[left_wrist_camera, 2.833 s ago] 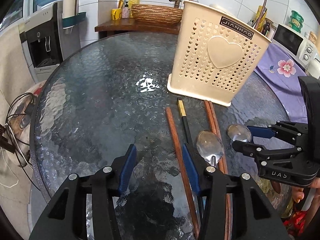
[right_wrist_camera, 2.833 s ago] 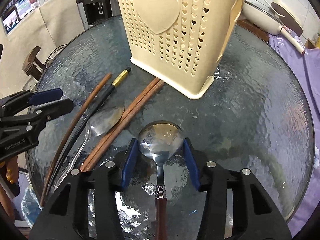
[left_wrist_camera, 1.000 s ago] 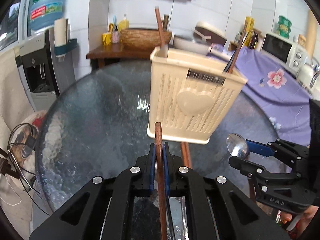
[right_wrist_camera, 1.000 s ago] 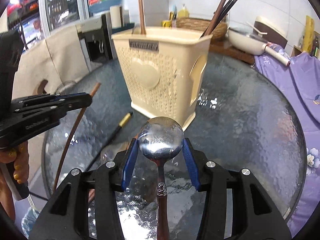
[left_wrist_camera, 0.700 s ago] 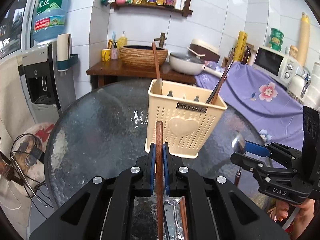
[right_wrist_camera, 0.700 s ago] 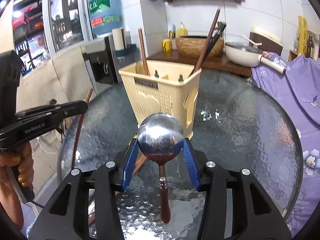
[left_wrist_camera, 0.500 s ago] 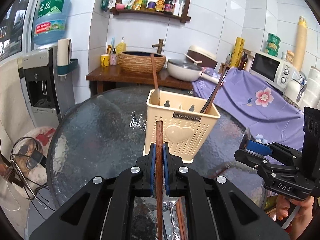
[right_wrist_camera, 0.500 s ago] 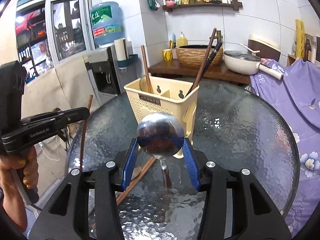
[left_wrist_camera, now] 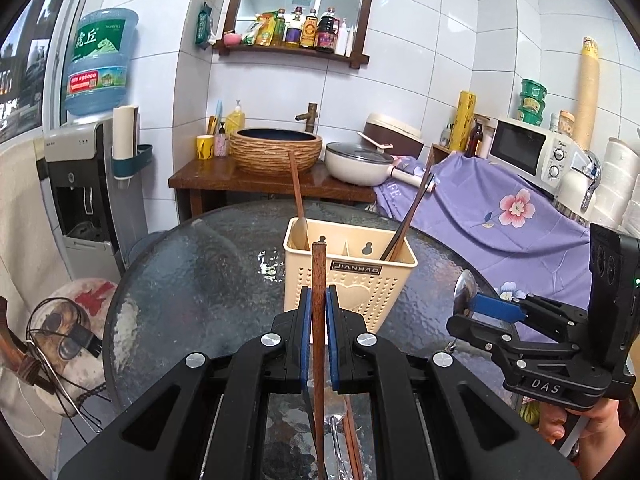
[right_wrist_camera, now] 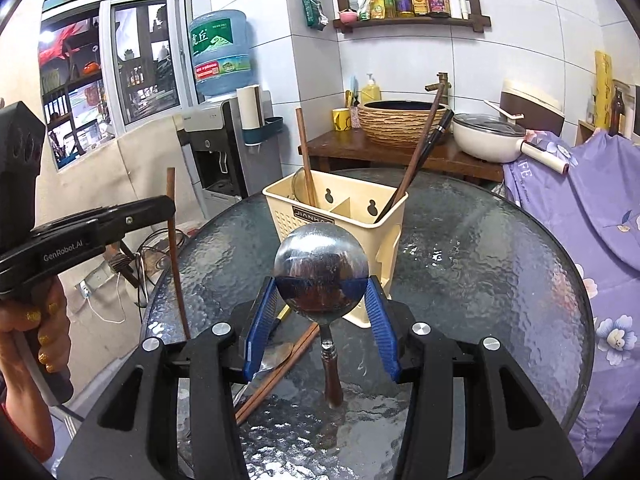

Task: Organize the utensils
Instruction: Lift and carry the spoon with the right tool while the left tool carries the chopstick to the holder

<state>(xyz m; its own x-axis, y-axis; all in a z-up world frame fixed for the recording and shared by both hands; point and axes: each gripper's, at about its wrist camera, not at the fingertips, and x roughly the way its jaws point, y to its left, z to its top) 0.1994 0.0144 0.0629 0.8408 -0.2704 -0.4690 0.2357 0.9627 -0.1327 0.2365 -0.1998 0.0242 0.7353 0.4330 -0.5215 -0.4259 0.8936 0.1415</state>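
Pinching slim wooden chopstick [left_wrist_camera: 319,320]: left fingers [left_wrist_camera: 305,320]; right fingers [right_wrist_camera: 260,320] clamping round steel spoon [right_wrist_camera: 321,276].

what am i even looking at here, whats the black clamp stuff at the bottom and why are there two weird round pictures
The black clamps are not a robot. A person holds one hand-held gripper in each hand, and each carries a fisheye camera looking forward along its two fingers, so you get two round, bent pictures of the same kitchen.

In the left wrist view, the left hand-held gripper is shut on a wooden chopstick, held upright. The right one shows at the side.

In the right wrist view, the right hand-held gripper grips a metal spoon by its bowl, handle hanging down.

Both are raised above a round glass table. On it stands a cream utensil holder that already holds a wooden spoon and some chopsticks. More chopsticks and a second spoon lie on the glass in front.
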